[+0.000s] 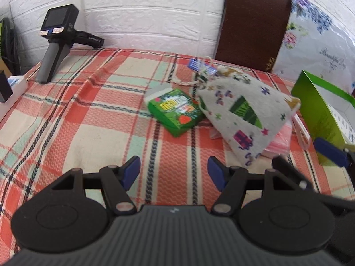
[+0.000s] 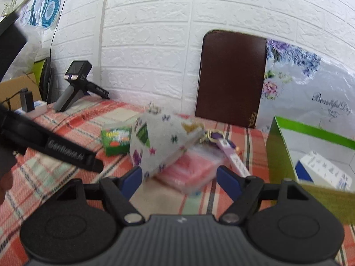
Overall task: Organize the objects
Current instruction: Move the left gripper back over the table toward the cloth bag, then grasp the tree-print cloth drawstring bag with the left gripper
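Observation:
A white drawstring cloth pouch with a Christmas print lies on the plaid tablecloth, draped over a pink flat packet. A small green box lies just left of it. My left gripper is open and empty, above the cloth in front of the box. In the right wrist view, my right gripper is open and empty, close in front of the pouch and the pink packet. The green box is to their left. A purple keychain tag lies behind the packet.
An open green carton with a white-and-blue box inside stands at the right; it also shows in the left wrist view. A black handheld device stands at the back left. A brown board leans on the white wall.

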`<control>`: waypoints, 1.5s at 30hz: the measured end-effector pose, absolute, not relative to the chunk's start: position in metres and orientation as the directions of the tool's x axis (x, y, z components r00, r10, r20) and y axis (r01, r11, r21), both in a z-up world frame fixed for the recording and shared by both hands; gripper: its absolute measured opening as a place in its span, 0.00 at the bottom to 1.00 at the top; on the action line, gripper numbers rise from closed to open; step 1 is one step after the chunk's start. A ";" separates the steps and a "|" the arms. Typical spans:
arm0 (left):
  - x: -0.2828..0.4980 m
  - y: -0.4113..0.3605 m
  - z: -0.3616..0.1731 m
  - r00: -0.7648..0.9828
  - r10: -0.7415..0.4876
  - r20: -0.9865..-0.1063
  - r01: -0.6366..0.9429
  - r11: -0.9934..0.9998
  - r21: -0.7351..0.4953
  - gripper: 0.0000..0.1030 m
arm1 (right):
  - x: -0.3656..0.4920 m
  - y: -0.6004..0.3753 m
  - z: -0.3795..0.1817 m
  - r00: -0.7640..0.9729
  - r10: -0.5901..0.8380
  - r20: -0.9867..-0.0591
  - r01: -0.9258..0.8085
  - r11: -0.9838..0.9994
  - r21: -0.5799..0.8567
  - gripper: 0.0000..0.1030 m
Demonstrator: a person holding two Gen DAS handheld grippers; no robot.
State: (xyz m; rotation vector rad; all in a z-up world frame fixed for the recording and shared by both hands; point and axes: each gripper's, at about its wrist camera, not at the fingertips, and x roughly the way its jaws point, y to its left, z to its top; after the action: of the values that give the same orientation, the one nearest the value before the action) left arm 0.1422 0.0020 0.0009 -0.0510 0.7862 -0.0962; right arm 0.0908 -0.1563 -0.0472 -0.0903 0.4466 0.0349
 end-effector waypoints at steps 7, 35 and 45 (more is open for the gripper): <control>0.145 0.029 0.007 0.701 -0.125 -0.702 0.026 0.988 -0.150 0.67 | 0.146 -0.164 -0.035 0.884 0.066 -0.462 -0.084 0.996 -0.018 0.64; 0.099 -0.013 0.002 0.597 -0.312 -0.739 0.190 0.950 -0.248 0.83 | -0.003 -0.198 -0.050 0.832 0.230 -0.504 -0.181 0.973 0.146 0.84; 0.098 -0.016 -0.004 0.576 -0.459 -0.676 0.235 0.885 -0.401 0.28 | 0.045 -0.168 -0.070 0.762 0.323 -0.560 -0.286 0.945 0.156 0.59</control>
State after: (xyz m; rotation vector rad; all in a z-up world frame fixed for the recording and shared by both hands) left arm 0.0984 -0.0162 -0.0045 -0.2818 0.8669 -0.4125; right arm 0.0451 -0.1679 -0.0704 0.0620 0.6207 0.3317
